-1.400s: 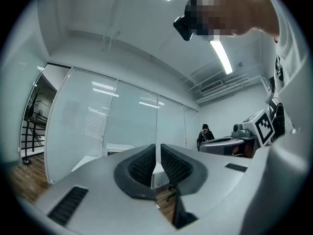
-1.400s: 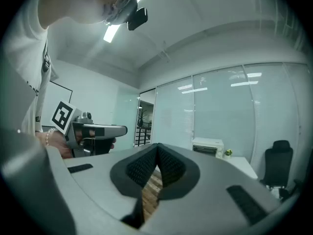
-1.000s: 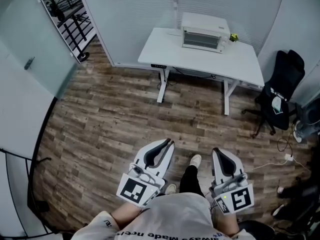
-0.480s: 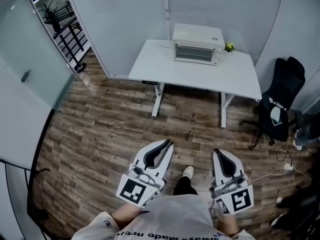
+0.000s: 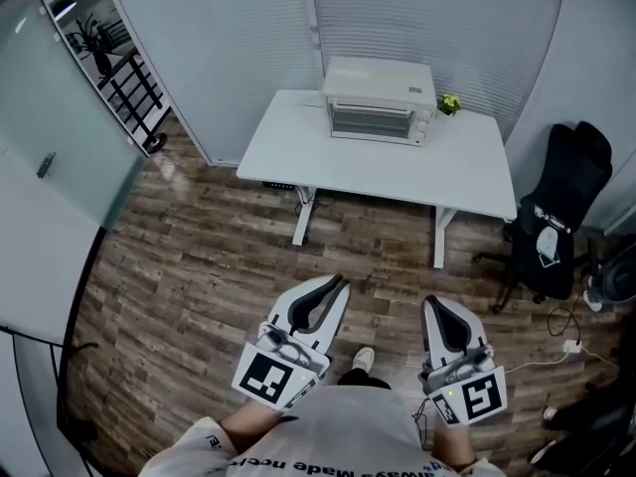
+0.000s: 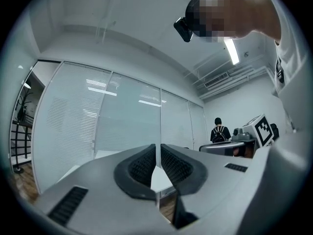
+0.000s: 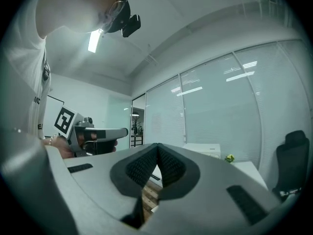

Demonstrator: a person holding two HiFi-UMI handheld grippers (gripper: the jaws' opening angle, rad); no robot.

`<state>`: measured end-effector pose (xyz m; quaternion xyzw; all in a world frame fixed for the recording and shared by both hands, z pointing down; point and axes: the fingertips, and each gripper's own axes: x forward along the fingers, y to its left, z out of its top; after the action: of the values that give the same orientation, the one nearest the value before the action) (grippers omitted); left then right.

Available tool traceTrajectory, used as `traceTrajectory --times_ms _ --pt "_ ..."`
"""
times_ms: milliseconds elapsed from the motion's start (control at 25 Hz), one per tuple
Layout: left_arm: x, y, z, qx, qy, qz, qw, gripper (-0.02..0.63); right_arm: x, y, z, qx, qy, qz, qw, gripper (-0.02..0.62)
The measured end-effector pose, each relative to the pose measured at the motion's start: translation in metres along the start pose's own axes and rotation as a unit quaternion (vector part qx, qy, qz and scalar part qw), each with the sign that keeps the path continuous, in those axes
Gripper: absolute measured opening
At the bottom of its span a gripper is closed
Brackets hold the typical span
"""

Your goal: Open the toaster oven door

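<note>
A white toaster oven (image 5: 379, 100) stands at the back of a white desk (image 5: 328, 166), its door closed, far ahead of me. It also shows small in the right gripper view as the toaster oven (image 7: 201, 150). My left gripper (image 5: 339, 282) and right gripper (image 5: 431, 301) are held low near my body, well short of the desk. Both are shut with nothing between the jaws. In the left gripper view the left gripper (image 6: 157, 151) has its pads together; in the right gripper view the right gripper (image 7: 157, 147) is closed the same way.
A small green-yellow object (image 5: 449, 103) sits right of the oven. A black office chair (image 5: 557, 219) stands right of the desk. A black rack with a plant (image 5: 117, 66) is at the far left behind glass walls. Cables (image 5: 566, 331) lie on the wood floor. A person (image 6: 220, 129) stands far off.
The desk and oven have shifted lower and left in the head view and look slightly nearer. Both grippers keep the same shut pose near my body.
</note>
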<state>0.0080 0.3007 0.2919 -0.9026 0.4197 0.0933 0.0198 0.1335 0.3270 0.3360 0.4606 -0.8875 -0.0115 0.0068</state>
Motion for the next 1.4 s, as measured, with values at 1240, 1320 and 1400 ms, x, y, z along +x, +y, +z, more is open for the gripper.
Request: traceTrajectory --times_ms 1240,1320,1400 --pt "0.152 0.113 -0.051 -0.025 0.010 0.007 0.9996 0.048 0.150 -0.114 -0.018 -0.023 0.025 0.017 0.999 0.008" --pt "0.165 0.127 -0.052 -0.026 0.010 0.005 0.9996 0.048 0.166 -0.123 -0.019 -0.024 0.031 0.015 0.999 0.008" --pt "0.181 0.142 -0.054 -0.029 0.010 0.003 0.9995 0.048 0.183 -0.134 -0.019 -0.026 0.038 0.010 0.999 0.008"
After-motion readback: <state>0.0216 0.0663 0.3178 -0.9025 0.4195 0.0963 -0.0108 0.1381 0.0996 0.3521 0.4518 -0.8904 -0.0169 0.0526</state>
